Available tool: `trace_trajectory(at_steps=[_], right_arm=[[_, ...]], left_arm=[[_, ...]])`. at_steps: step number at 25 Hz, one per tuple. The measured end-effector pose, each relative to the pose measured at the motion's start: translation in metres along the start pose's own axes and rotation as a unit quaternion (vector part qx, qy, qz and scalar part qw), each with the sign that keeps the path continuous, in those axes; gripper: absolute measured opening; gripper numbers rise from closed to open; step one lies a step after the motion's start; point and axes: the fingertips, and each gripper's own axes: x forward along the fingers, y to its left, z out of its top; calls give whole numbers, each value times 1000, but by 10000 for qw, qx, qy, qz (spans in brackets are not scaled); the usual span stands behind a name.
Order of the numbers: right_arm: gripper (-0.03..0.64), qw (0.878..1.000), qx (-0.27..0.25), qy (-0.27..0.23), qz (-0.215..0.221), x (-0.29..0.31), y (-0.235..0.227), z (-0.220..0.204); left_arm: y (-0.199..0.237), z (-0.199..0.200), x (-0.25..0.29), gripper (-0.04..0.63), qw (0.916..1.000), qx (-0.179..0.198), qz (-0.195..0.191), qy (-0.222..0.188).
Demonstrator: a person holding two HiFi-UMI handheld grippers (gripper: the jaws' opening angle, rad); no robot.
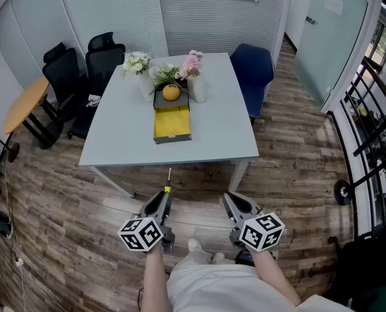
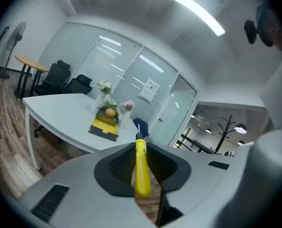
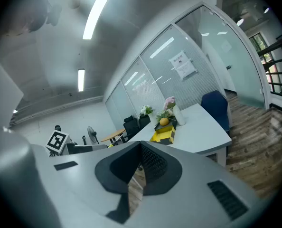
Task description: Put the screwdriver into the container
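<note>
A screwdriver (image 1: 168,186) with a yellow handle (image 2: 141,167) is clamped in my left gripper (image 1: 166,195), its thin shaft pointing toward the table. The jaws of the left gripper (image 2: 140,146) press on the handle from both sides. The container (image 1: 172,123) is a yellow and black open box lying on the white table (image 1: 121,142), well ahead of both grippers; it also shows as the container (image 2: 105,126) and the container (image 3: 164,135). My right gripper (image 1: 229,200) hovers beside the left one over the floor, and the right gripper (image 3: 141,145) is shut with nothing in it.
An orange (image 1: 171,93) and vases of flowers (image 1: 192,64) stand behind the container. A blue chair (image 1: 253,70) is at the table's far right, black office chairs (image 1: 82,64) and a round wooden table (image 1: 25,104) at the left. A railing (image 1: 375,142) runs along the right.
</note>
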Motion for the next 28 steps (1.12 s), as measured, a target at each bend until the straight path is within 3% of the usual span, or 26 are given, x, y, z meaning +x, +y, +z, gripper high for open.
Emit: trace_trajectory(at_steps=[17,28], right_arm=[[15,9994,-329,-58,-91,-11,-6,1],[15,9976,-661,76,-213,13,-21,7]], left_arm=[[-9,-5,-1,71,9997,-235,-75,-61],[4,11,9,71,9993,-319,2,-199]])
